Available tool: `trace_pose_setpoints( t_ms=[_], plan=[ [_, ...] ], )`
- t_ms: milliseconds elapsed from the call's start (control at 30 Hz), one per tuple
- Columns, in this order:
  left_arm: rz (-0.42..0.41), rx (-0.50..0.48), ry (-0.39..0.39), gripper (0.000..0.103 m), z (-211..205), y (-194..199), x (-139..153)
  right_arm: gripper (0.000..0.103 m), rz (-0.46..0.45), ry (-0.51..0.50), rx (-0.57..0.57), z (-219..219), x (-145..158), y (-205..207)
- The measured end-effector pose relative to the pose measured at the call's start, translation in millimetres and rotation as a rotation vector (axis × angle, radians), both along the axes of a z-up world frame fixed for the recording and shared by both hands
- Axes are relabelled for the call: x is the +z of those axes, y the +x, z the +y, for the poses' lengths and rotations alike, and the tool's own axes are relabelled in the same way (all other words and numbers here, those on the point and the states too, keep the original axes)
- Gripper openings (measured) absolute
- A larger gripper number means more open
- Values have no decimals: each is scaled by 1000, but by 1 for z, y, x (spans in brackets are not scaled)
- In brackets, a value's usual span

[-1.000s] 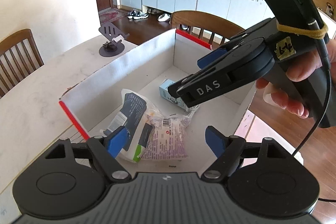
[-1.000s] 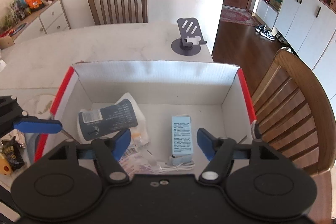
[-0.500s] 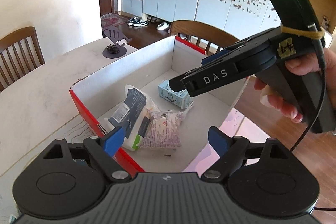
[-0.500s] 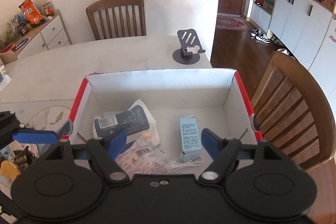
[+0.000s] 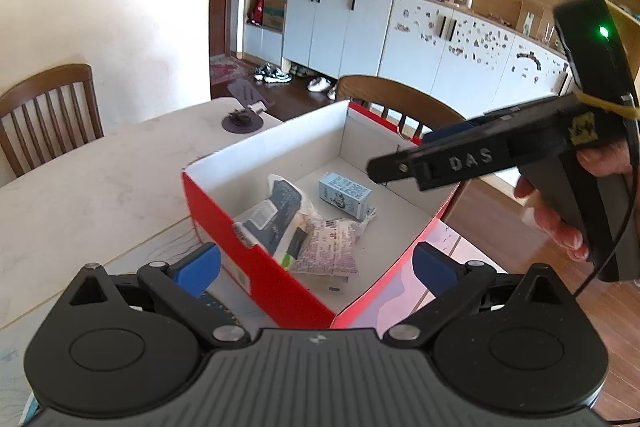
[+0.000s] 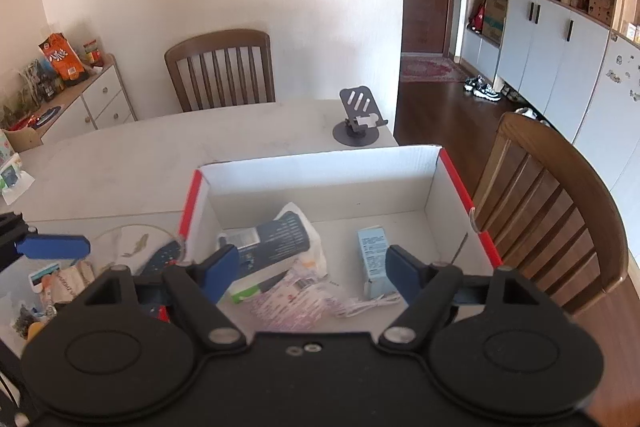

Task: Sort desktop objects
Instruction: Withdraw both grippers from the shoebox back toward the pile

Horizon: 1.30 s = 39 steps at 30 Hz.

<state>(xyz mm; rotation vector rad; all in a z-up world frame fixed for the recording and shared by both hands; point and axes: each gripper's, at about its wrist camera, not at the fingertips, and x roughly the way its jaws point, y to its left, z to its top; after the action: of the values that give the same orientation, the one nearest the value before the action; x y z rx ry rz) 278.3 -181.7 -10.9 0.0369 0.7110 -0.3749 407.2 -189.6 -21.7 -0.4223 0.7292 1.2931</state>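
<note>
Jaws of both the left gripper (image 5: 316,269) and right gripper (image 6: 312,269) are spread, nothing grasped; several items are seen already boxed (image 6: 320,163), more left on the counter (image 6: 120,163) at lower left of the frame

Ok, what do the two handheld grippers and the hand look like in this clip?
Both are matte black with blue finger pads. The left gripper shows round pivot discs and a ribbed body. The right gripper in the left view carries white "DAS" lettering, a green LED, a yellow rubber band, a small handwritten label and a thin black cable. The bare hand grips it; no sleeve is visible.
</note>
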Motion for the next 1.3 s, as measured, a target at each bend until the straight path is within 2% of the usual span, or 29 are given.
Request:
trace_pose_setpoints(
  t_ms=[400, 767, 1133, 1300],
  plan=[
    [-42, 77, -62, 103, 62, -50, 16, 81, -27, 46, 4, -27, 18, -71],
    [-67, 129, -71, 103, 106, -83, 24, 81, -42, 72, 39, -29, 26, -128],
    [-71, 226, -83, 103, 159, -117, 16, 81, -74, 106, 86, -25, 24, -181],
    [-71, 300, -68, 103, 182, -132, 6, 81, -78, 106, 122, -22, 18, -206]
  ],
)
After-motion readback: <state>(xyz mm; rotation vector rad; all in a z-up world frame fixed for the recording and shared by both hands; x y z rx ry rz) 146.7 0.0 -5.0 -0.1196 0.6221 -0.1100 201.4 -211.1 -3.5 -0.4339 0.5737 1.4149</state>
